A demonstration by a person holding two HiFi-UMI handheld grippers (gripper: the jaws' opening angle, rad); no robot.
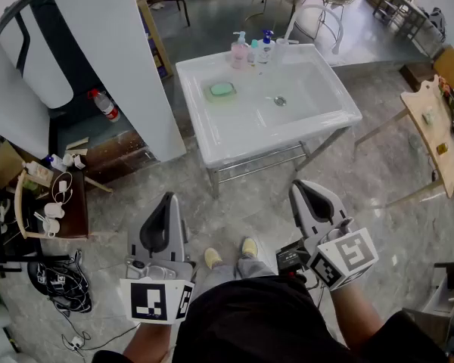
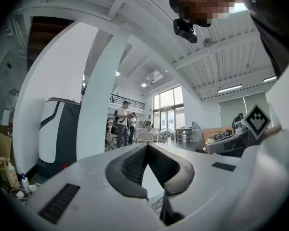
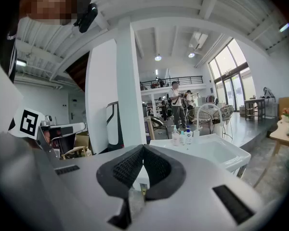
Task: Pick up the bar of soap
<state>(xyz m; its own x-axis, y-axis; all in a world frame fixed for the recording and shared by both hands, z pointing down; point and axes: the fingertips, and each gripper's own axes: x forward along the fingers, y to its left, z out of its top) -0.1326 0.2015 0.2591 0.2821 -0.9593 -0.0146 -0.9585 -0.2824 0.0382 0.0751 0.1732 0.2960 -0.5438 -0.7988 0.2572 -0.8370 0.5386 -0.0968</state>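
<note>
- Bar of soap: green, laid on the sink ledge beside the bottles, for reach.
- Left gripper: clenched, empty, held well short of the sink.
- Right gripper: clenched, empty; approach judged not yet begun.

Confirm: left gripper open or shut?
Shut. The black ribbed fingers of the left gripper touch at their tips, nothing between them.

Your left gripper and right gripper sit side by side near you, well apart from the sink ahead. The soap lies in its left part, left of the drain; bottles stand on its back rim. A pillar stands left of it, a table right.
</note>
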